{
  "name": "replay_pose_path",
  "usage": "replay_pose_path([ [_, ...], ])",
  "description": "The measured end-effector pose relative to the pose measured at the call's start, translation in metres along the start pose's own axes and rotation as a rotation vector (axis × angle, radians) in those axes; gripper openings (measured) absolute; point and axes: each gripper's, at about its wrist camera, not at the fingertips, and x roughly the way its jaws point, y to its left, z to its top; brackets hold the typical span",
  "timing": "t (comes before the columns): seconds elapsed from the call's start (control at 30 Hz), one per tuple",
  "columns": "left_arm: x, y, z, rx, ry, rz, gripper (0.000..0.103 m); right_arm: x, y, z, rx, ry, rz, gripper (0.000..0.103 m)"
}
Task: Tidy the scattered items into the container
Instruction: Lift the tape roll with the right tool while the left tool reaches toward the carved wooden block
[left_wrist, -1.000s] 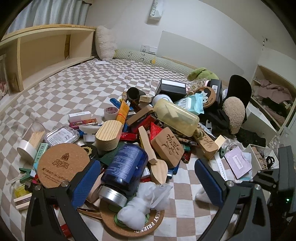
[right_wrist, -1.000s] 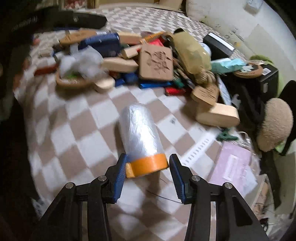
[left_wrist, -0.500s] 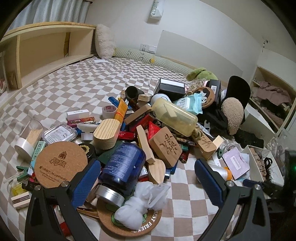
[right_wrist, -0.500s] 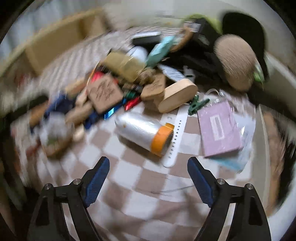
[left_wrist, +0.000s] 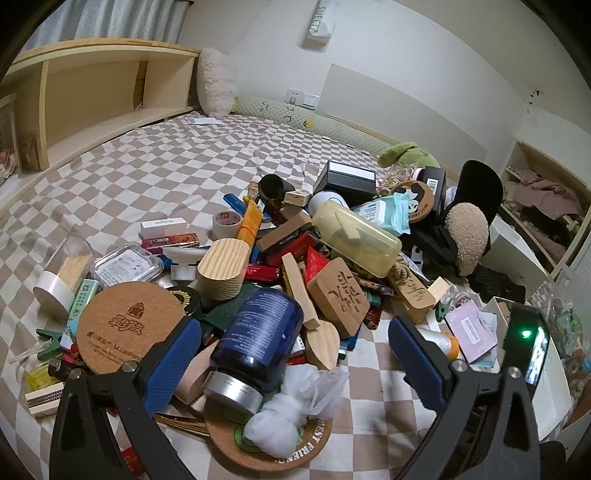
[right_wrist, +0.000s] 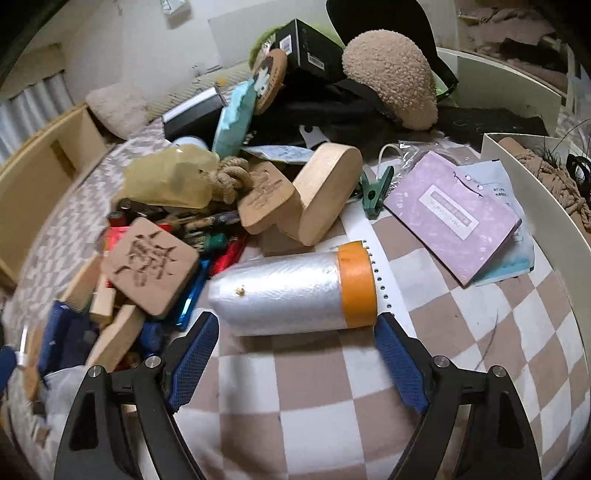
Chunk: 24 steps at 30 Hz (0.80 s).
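Clutter is lying heaped on the checked bed (left_wrist: 155, 173) in the left wrist view, where the left claw (left_wrist: 295, 350) is gaping wide over a blue jar (left_wrist: 258, 332), gripping nothing. Through the right wrist view, the right claw (right_wrist: 295, 343) is standing wide, pads flanking but not pressing a plastic film roll (right_wrist: 291, 291) lying crosswise on the bed, near the white container (right_wrist: 546, 206).

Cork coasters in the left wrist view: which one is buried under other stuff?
The cork coaster nearest the camera, printed green: the blue jar and white mesh bundle lie on it. The plain brown-printed coaster further left sits on top of the pile.
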Motion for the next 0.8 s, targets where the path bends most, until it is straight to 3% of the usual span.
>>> replay_pose_path([
  [0.23,0.002,0.001,0.0,0.005,0.006,0.007,0.102,-0.001,-0.002,0.007,-0.014,-0.047,0.008,0.082],
  [0.43,0.003,-0.001,-0.001,0.019,0.008,0.007,0.102,-0.006,-0.014,0.017,-0.093,0.001,0.103,0.081],
  [0.8,0.017,-0.03,-0.006,0.157,0.019,0.016,0.102,-0.047,-0.049,0.046,-0.217,0.038,0.183,0.081],
])
